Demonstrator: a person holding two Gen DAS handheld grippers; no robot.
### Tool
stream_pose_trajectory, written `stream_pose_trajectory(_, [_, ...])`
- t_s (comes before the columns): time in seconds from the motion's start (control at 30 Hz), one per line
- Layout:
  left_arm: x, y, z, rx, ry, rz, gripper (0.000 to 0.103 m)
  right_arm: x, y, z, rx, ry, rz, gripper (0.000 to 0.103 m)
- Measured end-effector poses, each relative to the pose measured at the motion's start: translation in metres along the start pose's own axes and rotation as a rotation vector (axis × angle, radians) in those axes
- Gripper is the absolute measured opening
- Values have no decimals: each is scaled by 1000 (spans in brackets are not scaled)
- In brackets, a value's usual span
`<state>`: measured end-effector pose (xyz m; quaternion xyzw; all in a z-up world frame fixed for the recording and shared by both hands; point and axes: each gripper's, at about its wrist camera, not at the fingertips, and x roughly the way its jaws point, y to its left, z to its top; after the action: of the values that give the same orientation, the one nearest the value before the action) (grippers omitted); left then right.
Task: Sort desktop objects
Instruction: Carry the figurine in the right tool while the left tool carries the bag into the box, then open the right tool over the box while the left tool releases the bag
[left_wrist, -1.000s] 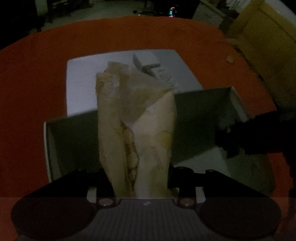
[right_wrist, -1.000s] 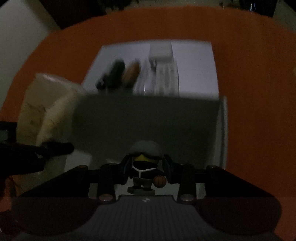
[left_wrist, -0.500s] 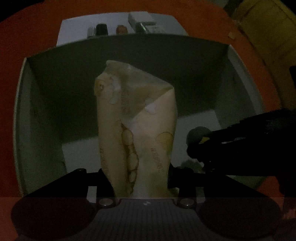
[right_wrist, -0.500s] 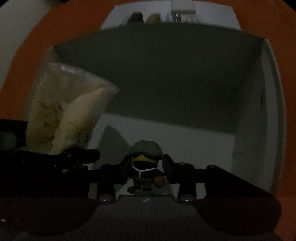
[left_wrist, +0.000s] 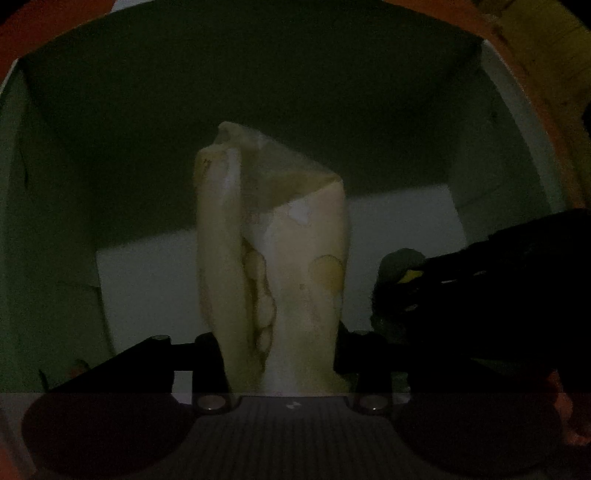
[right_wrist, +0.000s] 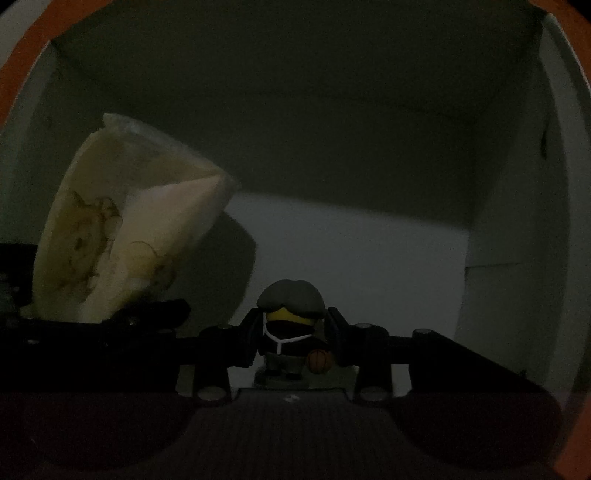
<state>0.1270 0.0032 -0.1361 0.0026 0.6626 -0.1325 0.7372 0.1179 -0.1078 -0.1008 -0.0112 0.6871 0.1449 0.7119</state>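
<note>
My left gripper (left_wrist: 280, 354) is shut on a cream snack bag (left_wrist: 273, 258), held upright inside a white open box (left_wrist: 147, 288). My right gripper (right_wrist: 293, 343) is shut on a small toy figure (right_wrist: 291, 332) with a grey cap, yellow face and an orange basketball, low inside the same box (right_wrist: 369, 258). In the right wrist view the snack bag (right_wrist: 122, 229) and the left gripper stand to the left. In the left wrist view the right gripper with the figure's cap (left_wrist: 400, 258) stands at the right.
The box walls (right_wrist: 517, 221) close in on all sides in both views. An orange table surface (left_wrist: 535, 74) shows past the box rim. The scene is dim.
Both grippers have moved forward and down into the white box with their loads. The white mat and far objects have gone out of view.
</note>
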Motion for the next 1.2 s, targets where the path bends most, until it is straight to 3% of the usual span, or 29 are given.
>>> stream_pose_trajectory(0.27, [1, -7, 2, 2, 29, 20, 42, 4, 4, -2, -7, 11, -38, 40])
stream_pose_trajectory(0.47, [-3, -4, 8, 7, 38, 16, 54, 0, 4, -5, 2, 7, -39, 43])
stream_pose_trajectory(0.5, [-4, -4, 8, 10, 36, 7, 61, -2, 4, -6, 1, 5, -46, 45])
stream_pose_trajectory(0.87, [-48, 2, 18, 37, -49, -37, 65, -49, 8, -10, 11, -79, 3, 57])
stream_pose_trajectory(1.07, [-91, 7, 40, 36, -177, -63, 66, -86, -4, 13, 29, -184, 39, 62])
stream_pose_trajectory(1.2, [-116, 13, 62, 51, -257, -43, 68, -114, -21, 33, 56, -265, 27, 63])
